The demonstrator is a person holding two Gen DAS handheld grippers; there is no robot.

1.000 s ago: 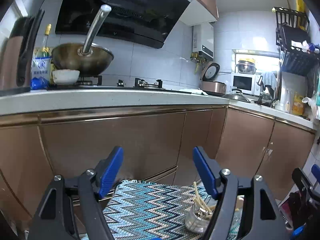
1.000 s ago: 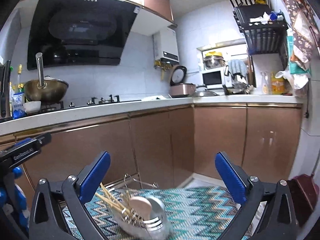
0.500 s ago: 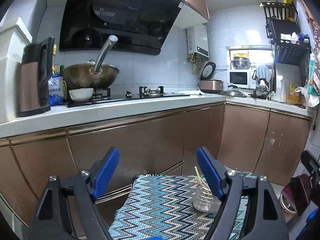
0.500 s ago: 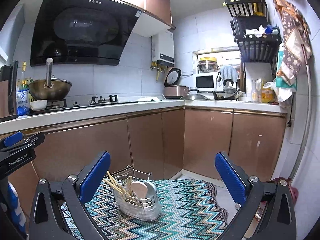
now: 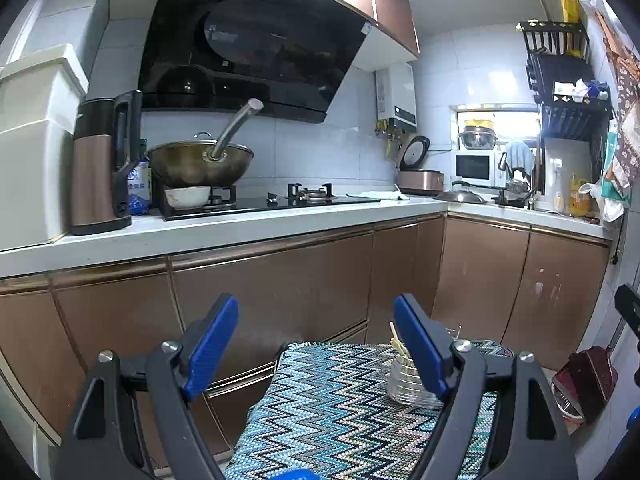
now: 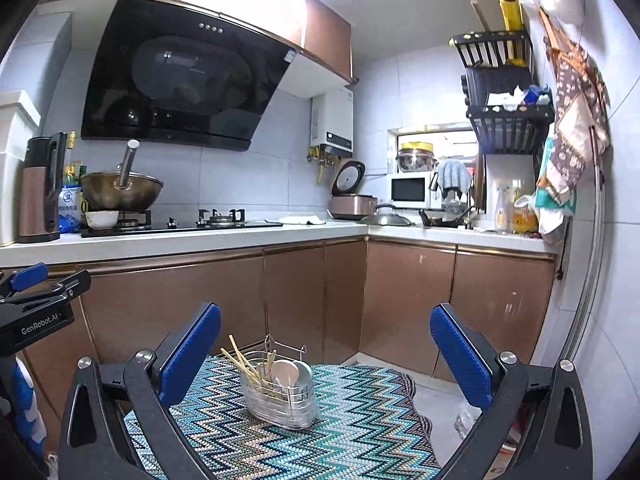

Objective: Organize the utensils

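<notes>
Home kitchen: wok [image 5: 200, 166] on gas hob [image 6: 176, 222], range hood [image 6: 180, 92], microwave [image 6: 410, 190].

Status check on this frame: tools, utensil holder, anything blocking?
Left tool and right tool open, empty. Utensil holder upright on zigzag cloth, chopsticks inside. Nothing blocking.

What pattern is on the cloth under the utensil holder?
Blue, teal and white zigzag on the cloth; clearest in the right wrist view.

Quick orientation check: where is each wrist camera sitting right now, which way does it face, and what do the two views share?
Left wrist: rides the left gripper, facing the stove counter; its open blue fingers show, the utensil holder behind the right one.
Right wrist: rides the right gripper, facing the kitchen corner; open fingers frame the holder, left gripper at the left edge.
Shared: holder, zigzag cloth, wok.
</notes>
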